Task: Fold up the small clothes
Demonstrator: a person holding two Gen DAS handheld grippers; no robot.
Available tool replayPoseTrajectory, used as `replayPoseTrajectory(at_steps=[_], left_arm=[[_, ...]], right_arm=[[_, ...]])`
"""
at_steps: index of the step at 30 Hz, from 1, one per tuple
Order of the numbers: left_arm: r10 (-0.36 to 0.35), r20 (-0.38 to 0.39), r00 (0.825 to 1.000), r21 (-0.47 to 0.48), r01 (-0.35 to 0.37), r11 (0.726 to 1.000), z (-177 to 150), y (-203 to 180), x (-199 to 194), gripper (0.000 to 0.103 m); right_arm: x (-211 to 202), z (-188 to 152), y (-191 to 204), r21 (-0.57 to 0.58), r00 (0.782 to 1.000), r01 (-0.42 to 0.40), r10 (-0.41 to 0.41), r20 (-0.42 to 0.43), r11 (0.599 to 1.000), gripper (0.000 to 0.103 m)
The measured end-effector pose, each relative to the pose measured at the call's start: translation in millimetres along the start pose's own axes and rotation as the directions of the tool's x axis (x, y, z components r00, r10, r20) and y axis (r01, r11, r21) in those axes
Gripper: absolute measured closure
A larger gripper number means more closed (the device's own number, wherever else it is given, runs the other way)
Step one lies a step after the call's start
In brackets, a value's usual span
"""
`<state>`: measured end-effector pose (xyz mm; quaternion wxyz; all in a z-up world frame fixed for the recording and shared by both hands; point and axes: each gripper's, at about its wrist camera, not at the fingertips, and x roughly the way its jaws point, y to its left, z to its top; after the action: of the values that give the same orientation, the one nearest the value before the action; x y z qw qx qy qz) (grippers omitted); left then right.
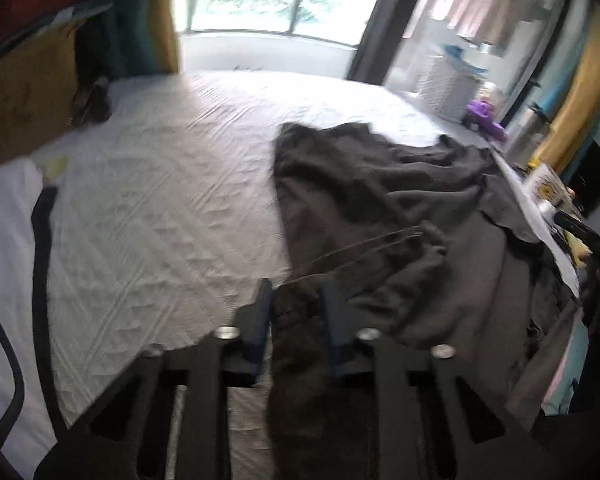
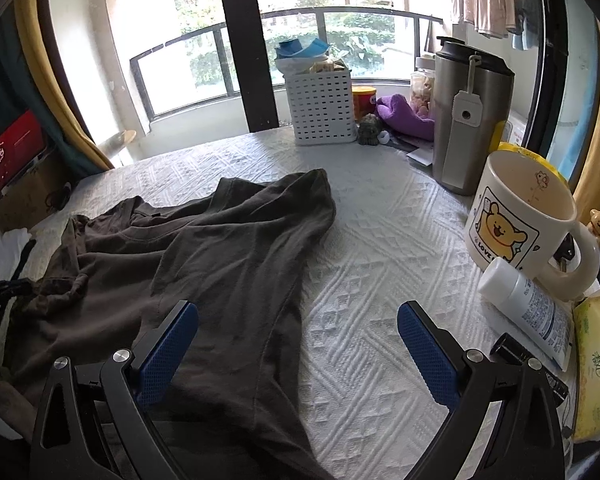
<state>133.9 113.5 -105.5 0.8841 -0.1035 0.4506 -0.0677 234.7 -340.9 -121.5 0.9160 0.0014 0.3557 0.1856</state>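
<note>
A dark brown-grey T-shirt (image 2: 204,264) lies crumpled on the white quilted tabletop (image 2: 380,248). In the left wrist view the shirt (image 1: 400,200) spreads to the right. My left gripper (image 1: 296,292) is shut on a bunched edge of the shirt, and cloth hangs down between its blue pads. My right gripper (image 2: 298,316) is open wide, just above the shirt's lower right edge. Its left pad (image 2: 168,352) is over the cloth and its right pad (image 2: 428,356) over bare tabletop.
At the right stand a bear mug (image 2: 520,220), a white bottle (image 2: 528,312), a steel tumbler (image 2: 468,120) and a yellow pack (image 2: 596,360). A white basket (image 2: 322,108) and a purple cloth (image 2: 404,114) are at the back. A white garment (image 1: 8,260) lies left.
</note>
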Motion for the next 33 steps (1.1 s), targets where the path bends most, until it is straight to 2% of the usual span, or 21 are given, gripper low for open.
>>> replayPoseTrajectory(at_steps=[4, 9, 12, 15, 18, 21, 22, 23, 24, 26, 30, 33], left_arm=[[-0.048, 0.018, 0.999, 0.039, 0.047, 0.998, 1, -19, -12, 0.098], [-0.085, 0.047, 0.995, 0.143, 0.077, 0.987, -3, -46, -30, 0.098], [-0.121, 0.016, 0.993, 0.203, 0.115, 0.972, -10, -61, -32, 0.098], [-0.169, -0.054, 0.984, 0.243, 0.177, 0.954, -20, -70, -28, 0.098], [-0.156, -0.162, 0.974, 0.287, 0.198, 0.937, -33, -78, -16, 0.097], [-0.046, -0.208, 0.977, 0.325, 0.113, 0.939, -39, -79, -1, 0.096], [-0.044, -0.215, 0.976, 0.324, 0.114, 0.939, -39, -79, 0, 0.094], [-0.055, -0.213, 0.975, 0.318, 0.122, 0.940, -38, -78, -1, 0.086], [-0.067, -0.203, 0.977, 0.313, 0.130, 0.941, -37, -77, -5, 0.073], [-0.105, -0.169, 0.980, 0.308, 0.154, 0.939, -33, -76, -19, 0.064], [-0.170, -0.107, 0.980, 0.303, 0.195, 0.933, -21, -70, -43, 0.064], [-0.140, -0.063, 0.988, 0.271, 0.152, 0.951, -4, -64, -39, 0.064]], right_arm=[[-3, -2, 7, -0.011, 1.000, -0.004, 0.004, 0.002, 1.000, 0.003], [-11, -6, 11, -0.015, 1.000, 0.003, -0.003, 0.009, 1.000, 0.003], [-15, -9, 11, -0.012, 1.000, 0.006, -0.006, 0.013, 1.000, 0.003], [-17, -12, 11, -0.010, 1.000, 0.007, -0.007, 0.012, 1.000, 0.003], [-17, -15, 11, -0.006, 1.000, 0.007, -0.007, 0.008, 1.000, 0.003], [-17, -17, 12, -0.003, 1.000, 0.004, -0.004, 0.005, 1.000, 0.003], [-17, -17, 12, -0.004, 1.000, 0.003, -0.002, 0.004, 1.000, 0.003], [-17, -17, 13, -0.005, 1.000, 0.002, -0.002, 0.005, 1.000, 0.003], [-18, -17, 13, -0.006, 1.000, 0.002, -0.002, 0.005, 1.000, 0.003], [-18, -17, 12, -0.003, 1.000, 0.005, -0.005, 0.005, 1.000, 0.003], [-17, -15, 9, 0.006, 1.000, 0.005, -0.005, 0.008, 1.000, 0.003], [-13, -12, 8, 0.008, 1.000, -0.001, 0.001, 0.004, 1.000, 0.003]])
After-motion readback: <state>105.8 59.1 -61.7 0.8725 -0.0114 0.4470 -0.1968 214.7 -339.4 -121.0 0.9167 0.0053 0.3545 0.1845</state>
